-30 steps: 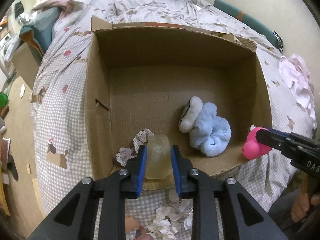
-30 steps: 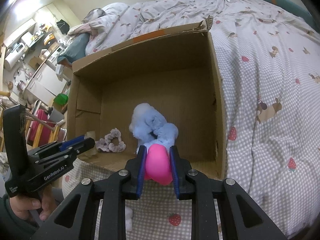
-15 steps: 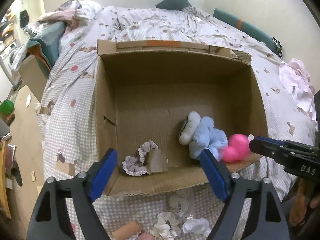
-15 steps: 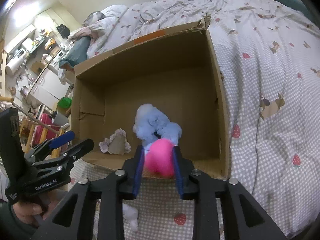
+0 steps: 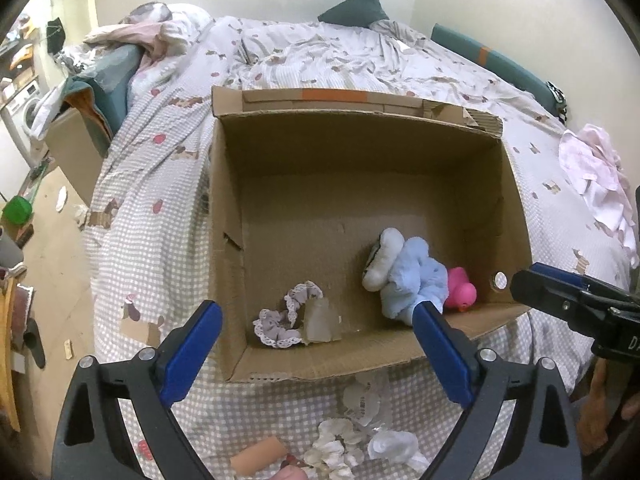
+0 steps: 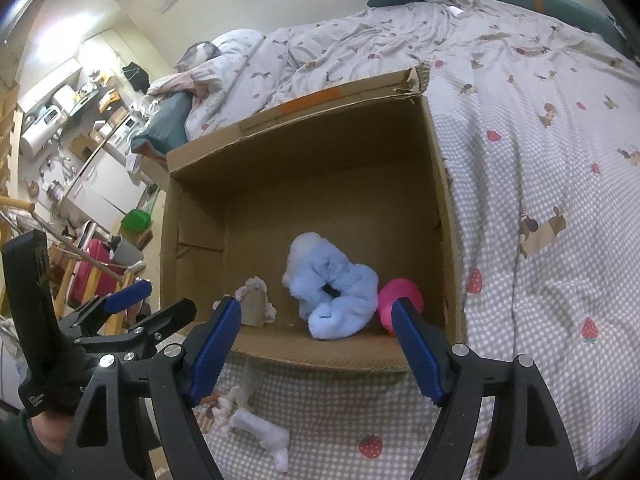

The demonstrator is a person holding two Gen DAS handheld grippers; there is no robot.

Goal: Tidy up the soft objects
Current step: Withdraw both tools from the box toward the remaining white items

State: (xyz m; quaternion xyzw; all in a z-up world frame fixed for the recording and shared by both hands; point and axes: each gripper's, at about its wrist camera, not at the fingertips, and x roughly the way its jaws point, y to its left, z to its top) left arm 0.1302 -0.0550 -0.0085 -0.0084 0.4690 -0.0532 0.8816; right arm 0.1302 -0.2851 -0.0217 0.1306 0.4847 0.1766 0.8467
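My left gripper (image 5: 316, 336) hangs over the near edge of the cardboard box (image 5: 360, 136) with its blue fingers (image 5: 192, 348) spread wide and nothing between them. My right gripper (image 6: 316, 340) is spread just as wide over the same near wall, empty too. The box sits on the checked bedspread (image 5: 148, 240). Inside it, near the front wall, a translucent soft block (image 5: 318, 320) leans against a lilac lace scrunchie (image 5: 280, 320) on the box floor. Further to the right lies a light blue plush bundle (image 5: 416, 280) with a white plush piece (image 5: 382, 260) touching its left side, and a pink rubber duck (image 5: 460, 290) rests just beside the blue bundle in the front right corner. On the bedspread in front of the box lie white fabric flowers (image 5: 352, 440) and a tan roll (image 5: 258, 456).
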